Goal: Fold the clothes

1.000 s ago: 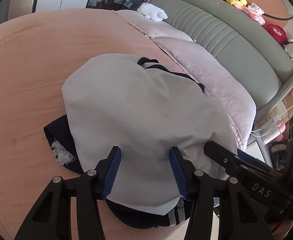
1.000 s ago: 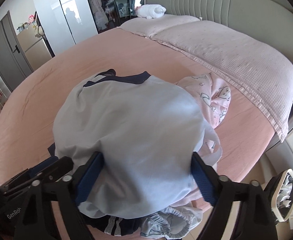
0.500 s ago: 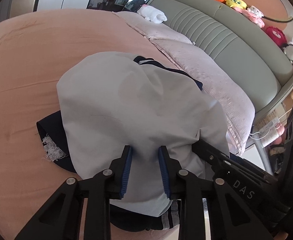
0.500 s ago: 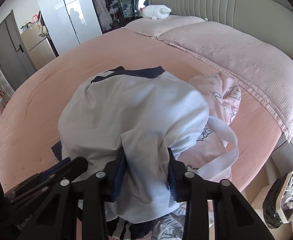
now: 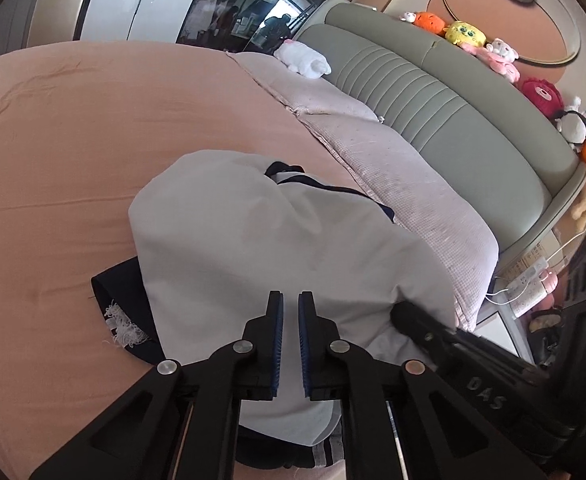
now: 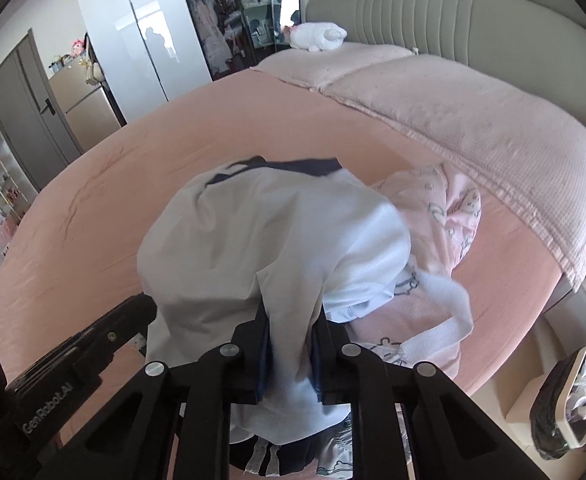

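A white shirt with navy collar trim [image 5: 253, 240] lies bunched over a pile of clothes on the pink bed; it also shows in the right wrist view [image 6: 269, 240]. My left gripper [image 5: 289, 308] has its jaws nearly closed over the shirt's near part, with a thin gap between the blue pads. My right gripper [image 6: 289, 320] is shut on a fold of the white shirt near its hem. A dark navy garment [image 5: 117, 292] sticks out under the shirt. A pink printed garment [image 6: 445, 224] lies to the right.
The round bed sheet [image 5: 73, 140] spreads far left. Pink pillows [image 6: 473, 120] and a grey-green headboard [image 5: 433, 104] lie behind. A white plush [image 5: 303, 60] sits on the pillow. Plush toys [image 5: 461, 34] line the headboard top. A bin [image 6: 569, 400] stands by the bed.
Both grippers closed from wide open onto the white shirt. The shirt has bunched and lifted slightly toward the grippers.
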Action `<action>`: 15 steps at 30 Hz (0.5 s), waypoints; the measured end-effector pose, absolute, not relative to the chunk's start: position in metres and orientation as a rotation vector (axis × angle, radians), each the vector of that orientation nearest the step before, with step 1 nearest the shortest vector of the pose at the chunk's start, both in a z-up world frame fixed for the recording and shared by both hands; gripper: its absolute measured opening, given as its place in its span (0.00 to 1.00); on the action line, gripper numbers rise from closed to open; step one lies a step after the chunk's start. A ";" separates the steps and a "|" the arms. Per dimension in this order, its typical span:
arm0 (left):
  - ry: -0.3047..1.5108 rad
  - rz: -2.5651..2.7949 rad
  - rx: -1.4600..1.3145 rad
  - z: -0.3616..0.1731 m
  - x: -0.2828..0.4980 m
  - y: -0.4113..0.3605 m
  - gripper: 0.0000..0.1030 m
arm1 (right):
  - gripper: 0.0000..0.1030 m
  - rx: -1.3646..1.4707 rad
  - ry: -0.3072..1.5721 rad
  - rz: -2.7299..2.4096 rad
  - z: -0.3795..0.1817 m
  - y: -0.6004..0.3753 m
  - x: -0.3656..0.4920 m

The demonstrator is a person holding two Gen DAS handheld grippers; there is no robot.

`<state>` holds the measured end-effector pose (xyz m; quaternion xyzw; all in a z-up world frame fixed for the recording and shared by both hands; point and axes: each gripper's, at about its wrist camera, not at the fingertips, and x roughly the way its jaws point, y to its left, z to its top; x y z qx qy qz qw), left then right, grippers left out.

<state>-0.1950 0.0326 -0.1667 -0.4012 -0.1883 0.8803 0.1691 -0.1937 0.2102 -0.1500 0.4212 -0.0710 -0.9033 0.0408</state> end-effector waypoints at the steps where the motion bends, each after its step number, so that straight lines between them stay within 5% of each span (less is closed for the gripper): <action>1: -0.549 2.488 -1.144 -0.168 -0.196 0.032 0.06 | 0.12 1.268 -0.200 -2.768 -0.144 0.207 -0.192; 7: -0.662 2.418 -1.185 -0.169 -0.202 0.024 0.08 | 0.12 1.157 -0.119 -2.767 -0.111 0.192 -0.188; 15: -0.553 2.515 -1.105 -0.151 -0.192 0.026 0.10 | 0.12 1.163 -0.139 -2.756 -0.102 0.190 -0.192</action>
